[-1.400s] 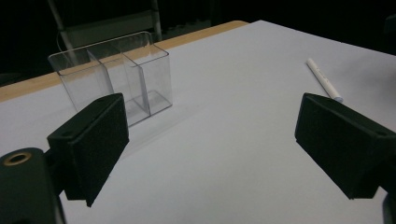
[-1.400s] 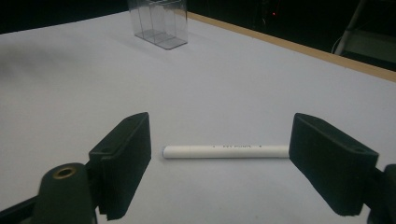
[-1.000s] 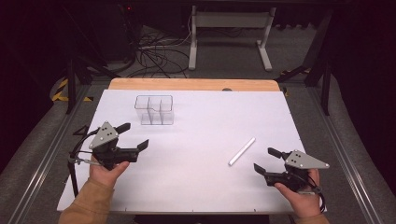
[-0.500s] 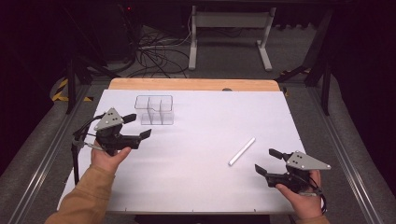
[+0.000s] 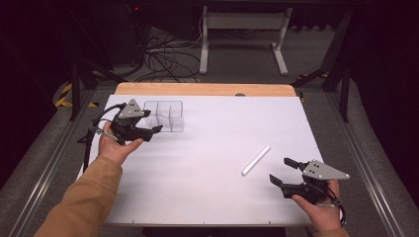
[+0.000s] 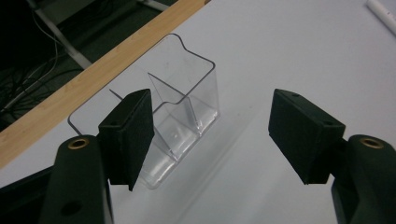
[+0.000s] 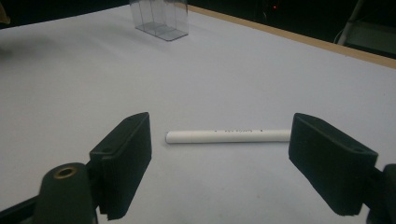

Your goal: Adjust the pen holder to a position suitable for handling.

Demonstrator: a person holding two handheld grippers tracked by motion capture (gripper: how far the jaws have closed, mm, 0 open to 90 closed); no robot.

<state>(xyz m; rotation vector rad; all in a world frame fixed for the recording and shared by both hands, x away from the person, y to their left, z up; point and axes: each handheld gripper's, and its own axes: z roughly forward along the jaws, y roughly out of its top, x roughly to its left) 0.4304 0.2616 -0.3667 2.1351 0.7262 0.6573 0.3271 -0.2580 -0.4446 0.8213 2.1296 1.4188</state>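
While your left gripper hangs just beside the clear plastic organizer, its jaws stand wide apart with nothing between them. In the high view it sits at the far left of the white table surface, held in your left hand, with its tips pointing right toward the organizer's near left corner. From the left gripper view, the left gripper looks down on the clear plastic organizer, which stands upright close to the wooden edge of the table. You can see thin inner walls dividing it into compartments, and they look empty. One jaw overlaps the organizer's near side in that view; whether it touches the plastic, you cannot tell. The other jaw is over bare table.

Your right gripper is at the near right of the table, gripped by your right hand, and its jaws are spread too, holding nothing. The white stick lies flat on the surface just beyond it, slanting up to the right in the high view, well apart from the organizer. In the right gripper view, the right gripper faces the white stick, which lies crosswise past the 2 pads, touching neither. It carries small print too fine to read. The clear plastic organizer stands far off at the top of that view.
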